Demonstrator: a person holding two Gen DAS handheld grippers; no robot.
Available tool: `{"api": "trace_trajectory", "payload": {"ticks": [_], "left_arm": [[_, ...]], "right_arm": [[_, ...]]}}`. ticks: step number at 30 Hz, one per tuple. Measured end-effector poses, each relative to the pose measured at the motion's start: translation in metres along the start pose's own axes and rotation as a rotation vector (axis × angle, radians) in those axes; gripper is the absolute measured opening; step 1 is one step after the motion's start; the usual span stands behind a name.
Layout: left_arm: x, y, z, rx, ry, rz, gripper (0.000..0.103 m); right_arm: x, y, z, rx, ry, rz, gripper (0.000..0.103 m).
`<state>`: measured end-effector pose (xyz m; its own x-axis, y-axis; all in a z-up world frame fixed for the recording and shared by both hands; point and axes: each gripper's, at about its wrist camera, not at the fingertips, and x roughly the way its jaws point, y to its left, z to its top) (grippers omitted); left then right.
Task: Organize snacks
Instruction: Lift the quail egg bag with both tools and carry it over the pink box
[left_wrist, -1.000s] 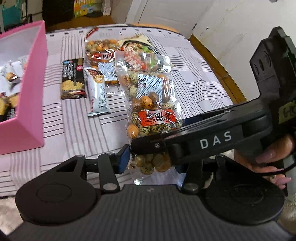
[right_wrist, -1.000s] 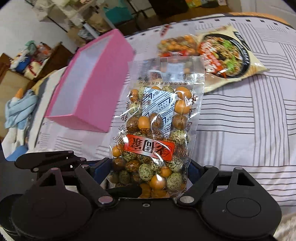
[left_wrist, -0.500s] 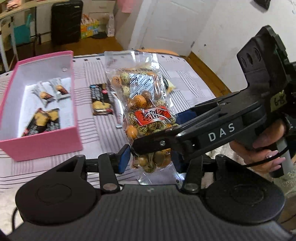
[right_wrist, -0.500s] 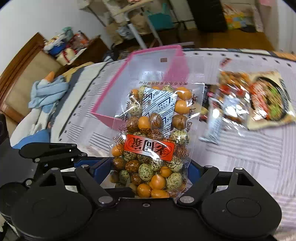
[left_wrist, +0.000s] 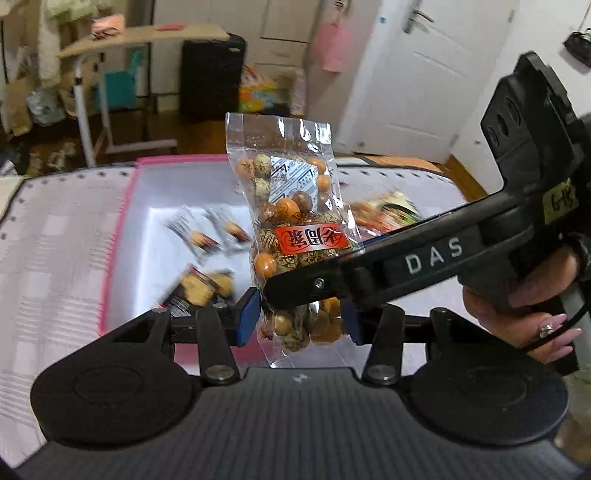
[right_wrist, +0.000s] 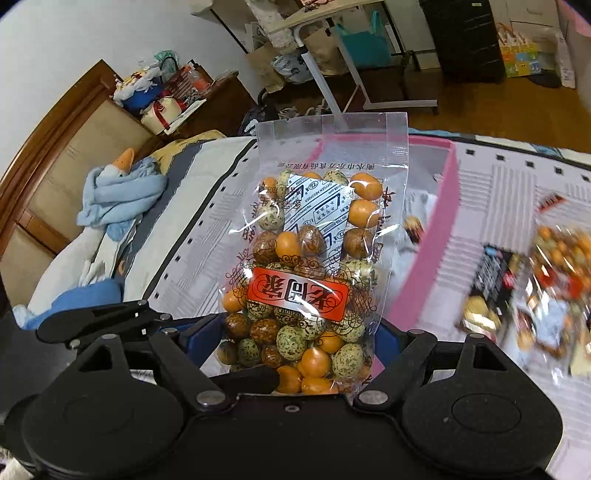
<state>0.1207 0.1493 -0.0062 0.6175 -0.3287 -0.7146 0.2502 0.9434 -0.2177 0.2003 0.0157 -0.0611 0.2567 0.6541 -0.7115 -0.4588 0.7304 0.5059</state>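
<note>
Two grippers, one clear bag of coated nuts (right_wrist: 308, 269), held upright above the pink box (left_wrist: 118, 236).

I read the right gripper (right_wrist: 295, 343) pinching the bag's lower end. The left gripper (left_wrist: 301, 317) brackets the same end, pads touching or just beside the film; I cannot tell if it grips. Wrapped snacks (left_wrist: 207, 236) lie inside the box.
</note>
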Motion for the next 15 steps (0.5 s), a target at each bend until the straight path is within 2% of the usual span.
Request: {"api": "trace_trajectory", "payload": {"ticks": [4, 7, 12, 15], "left_arm": [[0.028, 0.037, 0.016, -0.046, 0.003, 0.021, 0.045], [0.057, 0.063, 0.02, -0.087, 0.028, 0.022, 0.045], [0.097, 0.085, 0.013, -0.11, 0.099, 0.035, 0.046], [0.11, 0.098, 0.009, -0.153, 0.13, 0.016, 0.046]], "right_arm": [[0.037, -0.009, 0.022, 0.038, 0.028, -0.044, 0.088], [0.069, -0.019, 0.033, 0.093, 0.08, -0.072, 0.087], [0.104, -0.025, 0.034, 0.141, 0.159, -0.131, 0.087], [0.112, -0.027, 0.034, 0.153, 0.185, -0.151, 0.088]]}}
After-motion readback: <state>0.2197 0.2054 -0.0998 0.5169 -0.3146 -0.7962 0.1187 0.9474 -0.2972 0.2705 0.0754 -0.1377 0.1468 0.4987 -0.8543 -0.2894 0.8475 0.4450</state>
